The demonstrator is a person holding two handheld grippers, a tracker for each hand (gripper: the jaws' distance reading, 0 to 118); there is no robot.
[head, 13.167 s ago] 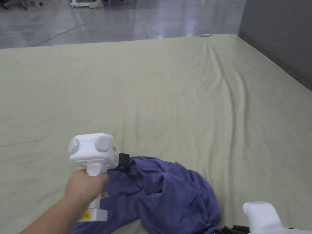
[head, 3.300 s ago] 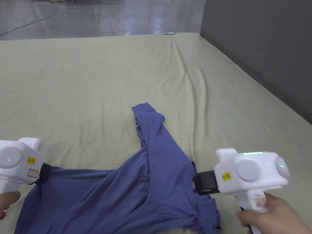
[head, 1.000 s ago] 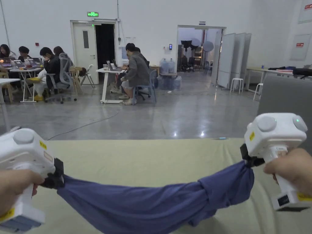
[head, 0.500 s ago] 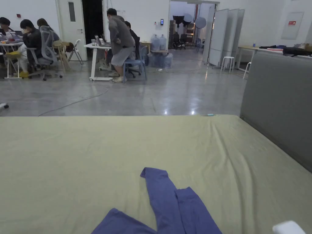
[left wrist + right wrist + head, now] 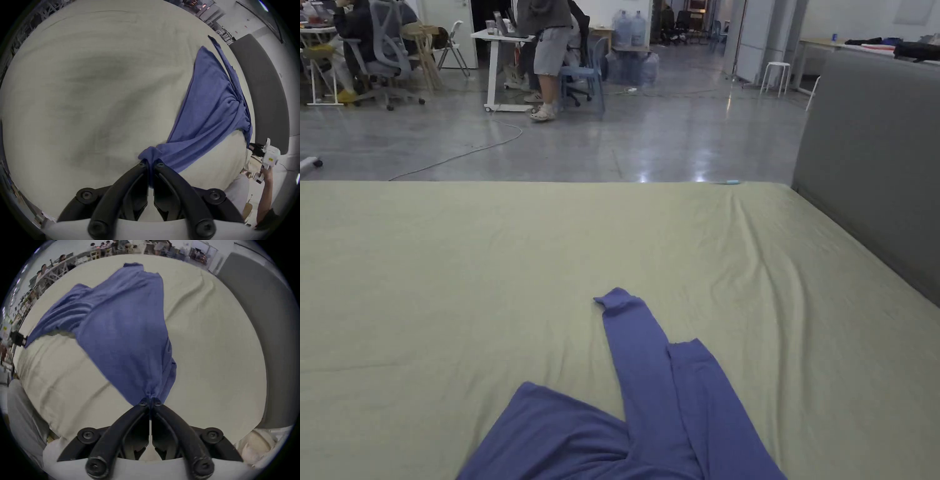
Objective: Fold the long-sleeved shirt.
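Observation:
The blue long-sleeved shirt [image 5: 650,406] lies stretched over the pale green bed sheet [image 5: 487,281], its two sleeves side by side and pointing away from me. In the left gripper view my left gripper [image 5: 151,162] is shut on a bunched corner of the shirt [image 5: 209,100]. Farther off to the right there, the right gripper [image 5: 253,147] holds the other corner. In the right gripper view my right gripper [image 5: 151,402] is shut on gathered cloth of the shirt [image 5: 123,331], and the left gripper [image 5: 24,341] holds the far corner.
A grey padded panel [image 5: 869,156] runs along the bed's right side. Beyond the bed's far edge is a shiny grey floor [image 5: 581,144] with a cable, desks, chairs and several people [image 5: 550,37]. Bare sheet spreads to the left and right of the shirt.
A second ago the shirt hung bunched in the air between both grippers. Now it lies spread on the sheet with the sleeves laid out ahead, and the head camera has tilted down.

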